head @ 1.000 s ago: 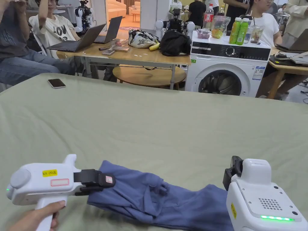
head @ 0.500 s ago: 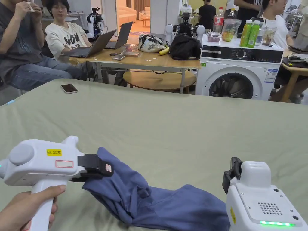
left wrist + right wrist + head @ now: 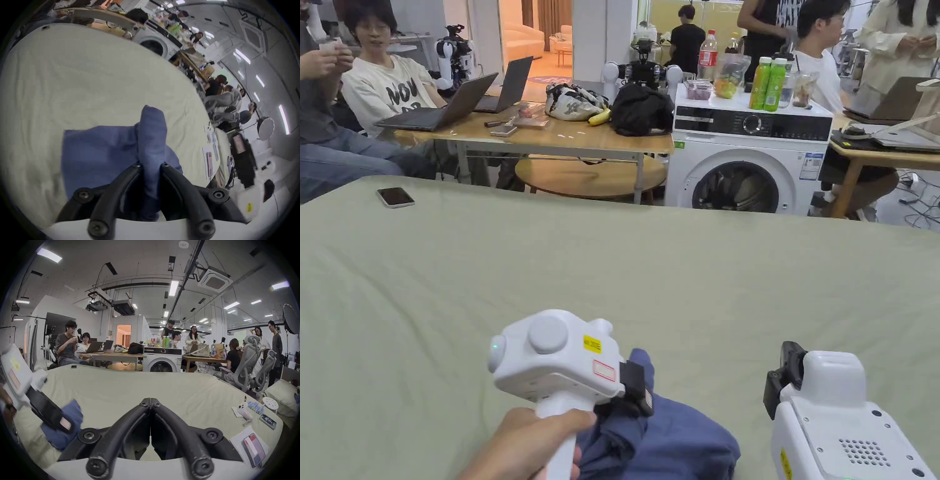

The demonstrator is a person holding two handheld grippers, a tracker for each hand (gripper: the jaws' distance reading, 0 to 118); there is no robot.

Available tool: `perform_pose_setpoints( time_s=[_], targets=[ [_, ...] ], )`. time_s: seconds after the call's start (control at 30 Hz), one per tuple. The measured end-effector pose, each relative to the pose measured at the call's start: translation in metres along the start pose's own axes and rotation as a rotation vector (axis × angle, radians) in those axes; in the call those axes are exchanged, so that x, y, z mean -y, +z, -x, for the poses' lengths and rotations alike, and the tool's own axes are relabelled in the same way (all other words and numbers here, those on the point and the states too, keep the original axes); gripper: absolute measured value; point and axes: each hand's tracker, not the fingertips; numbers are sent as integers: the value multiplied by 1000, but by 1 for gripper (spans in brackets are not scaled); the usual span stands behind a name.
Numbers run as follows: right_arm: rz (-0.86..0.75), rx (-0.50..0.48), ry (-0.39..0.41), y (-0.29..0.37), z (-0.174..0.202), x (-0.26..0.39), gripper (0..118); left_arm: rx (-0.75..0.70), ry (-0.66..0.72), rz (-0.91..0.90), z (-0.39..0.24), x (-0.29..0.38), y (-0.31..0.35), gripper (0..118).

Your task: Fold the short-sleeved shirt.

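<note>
A blue short-sleeved shirt (image 3: 681, 440) lies bunched at the near edge of the green-sheeted bed (image 3: 612, 269). My left gripper (image 3: 640, 400) is shut on a fold of the shirt (image 3: 151, 146), and both jaws press the cloth in the left gripper view (image 3: 151, 165). A flat part of the shirt spreads to the left below that fold. My right gripper (image 3: 150, 402) hovers just right of the shirt with its jaws closed together and nothing between them. Its white body (image 3: 837, 412) stands at the bottom right of the head view. The right gripper view also catches the left gripper (image 3: 65, 423) on the blue cloth (image 3: 71, 412).
A phone (image 3: 395, 197) lies at the bed's far left edge. Papers, another phone and small items (image 3: 253, 449) sit on the bed's right side. Beyond the bed stand a wooden table (image 3: 550, 134), a washing machine (image 3: 744, 159) and several seated and standing people.
My left gripper has carried its held end of the shirt rightward over the rest, so the cloth now lies bunched close to the right gripper. The right gripper has barely moved. The head camera shifted.
</note>
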Motion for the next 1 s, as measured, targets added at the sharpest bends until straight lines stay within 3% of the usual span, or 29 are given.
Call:
perform_pose_setpoints(
  time_s=[0.17, 0.2, 0.23, 0.27, 0.3, 0.53, 0.63, 0.73, 1.0],
  targets=[
    [6, 25, -14, 2, -7, 5, 0, -31, 2, 61, -9, 7, -53, 7],
    [14, 26, -16, 1, -8, 6, 0, 4, 22, 78, -3, 8, -58, 15],
    [19, 26, -17, 1, -9, 7, 0, 62, 56, 85, 1, 10, -60, 34],
    [23, 24, -16, 2, -10, 8, 0, 104, 84, 84, 1, 15, -56, 45],
    [25, 26, -14, 2, -10, 9, 0, 113, 81, 81, 2, 17, -50, 49],
    [28, 29, -19, 3, -17, 13, 0, 229, 34, -11, 20, 18, 14, 50],
    [33, 32, -28, 3, -18, 15, 0, 215, 10, -94, 28, 14, 26, 44],
    [46, 31, -39, 2, -19, 17, 0, 154, 18, -76, 24, 11, 8, 10],
    [54, 34, -32, 3, -21, 21, 0, 220, -4, 140, -1, 32, -85, 2]
  ],
)
